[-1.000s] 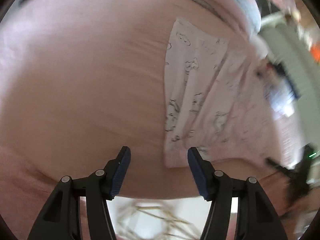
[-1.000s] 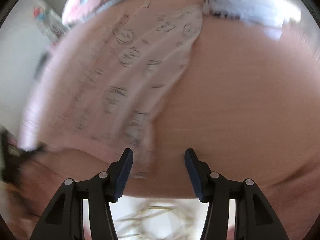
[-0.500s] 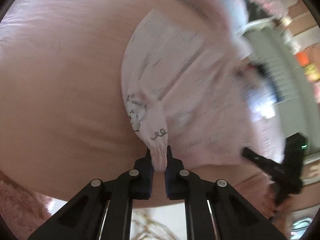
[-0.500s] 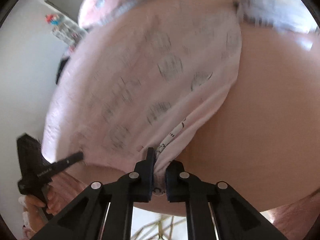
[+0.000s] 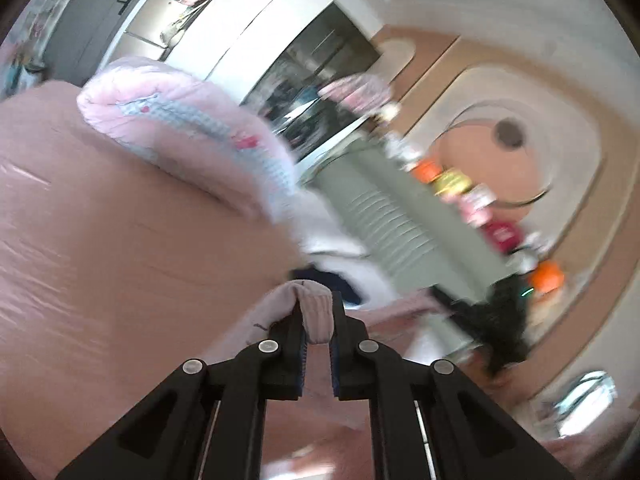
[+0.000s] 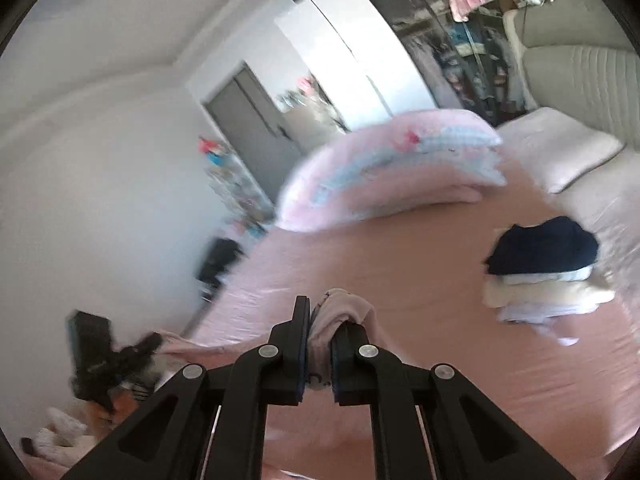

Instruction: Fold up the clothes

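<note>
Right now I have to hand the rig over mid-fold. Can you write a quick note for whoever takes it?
Left gripper: shut on the pale pink garment.
Right gripper: shut on the same garment, another edge.
Garment is held over the pink bed sheet; most of it is out of view.
Done: a stack of folded clothes sits on the sheet near the pillow.
Left: complete this fold, lay it flat, probably add it to the stack.

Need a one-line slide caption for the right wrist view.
Right hand-held gripper clamps pink garment above pink bed sheet, folded clothes stack behind.
</note>
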### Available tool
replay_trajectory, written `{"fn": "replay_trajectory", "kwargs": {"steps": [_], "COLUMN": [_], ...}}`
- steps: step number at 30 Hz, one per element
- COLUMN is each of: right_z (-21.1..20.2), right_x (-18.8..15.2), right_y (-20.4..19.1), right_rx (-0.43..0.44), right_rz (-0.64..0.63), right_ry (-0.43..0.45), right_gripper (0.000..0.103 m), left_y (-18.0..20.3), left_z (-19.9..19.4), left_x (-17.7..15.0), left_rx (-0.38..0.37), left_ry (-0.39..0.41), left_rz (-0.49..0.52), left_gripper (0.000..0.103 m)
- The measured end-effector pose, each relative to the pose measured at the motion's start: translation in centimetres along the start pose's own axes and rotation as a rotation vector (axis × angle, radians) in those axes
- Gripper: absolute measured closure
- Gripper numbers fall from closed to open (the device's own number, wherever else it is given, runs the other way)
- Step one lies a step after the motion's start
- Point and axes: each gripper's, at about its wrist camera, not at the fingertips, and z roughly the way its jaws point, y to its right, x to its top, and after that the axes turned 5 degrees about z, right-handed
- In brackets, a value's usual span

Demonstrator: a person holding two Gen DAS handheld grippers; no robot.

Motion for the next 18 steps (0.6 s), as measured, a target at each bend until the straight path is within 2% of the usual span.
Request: {"fn": "replay_trajectory", "kwargs": {"steps": [3,4,6,9,12,14,17,18], "right_z": [5.8,6.3,7.3,4.2,5.5,6.4,7.7,8.2], "right_x": [2.1,3.3,5.6,10.3,6.4,3.9,0.0,-1.3], "right_y": [1.5,0.9,-0.3,-4.5,-2.7,-1.5,0.3,0.9], "right_rx": [-0.135,-0.143,-0.156,-0.095,-0.115,-0.128,-0.147,-0.154], "right_rz": [0.003,-0.019,-0.063,-0.137,-0.109,-0.089,-0.061,-0.051], "right_ry": [-0.130,-0.120,-0.101,0.045,-0.001,-0.032,-0.078,-0.093], "right_gripper": [0.096,0.096,0.096,0.096,0.095,0.095,0.095,0.095], "left_y": [-4.3,-4.3,-2.8,2.3,5.6,5.6,2.8,1.0], "left_z": [2.8,3.3,2.7,-1.6,-5.9,-7.7,-7.7,-6.9], "left_x": [1.8,3.1,6.3,11.0,12.9,11.9,7.1,4.3], "left_rx": [0.077,0.089,0.092,0.069,0.047,0.034,0.043,0.061], "left_ry": [-0.087,-0.083,-0.030,0.128,0.237,0.255,0.202,0.154], "left_rz": [-0.076,-0.072,-0.027,0.116,0.198,0.199,0.140,0.099], "left_gripper": [0.096,0.096,0.096,0.096,0.096,0.095,0.095,0.095]}}
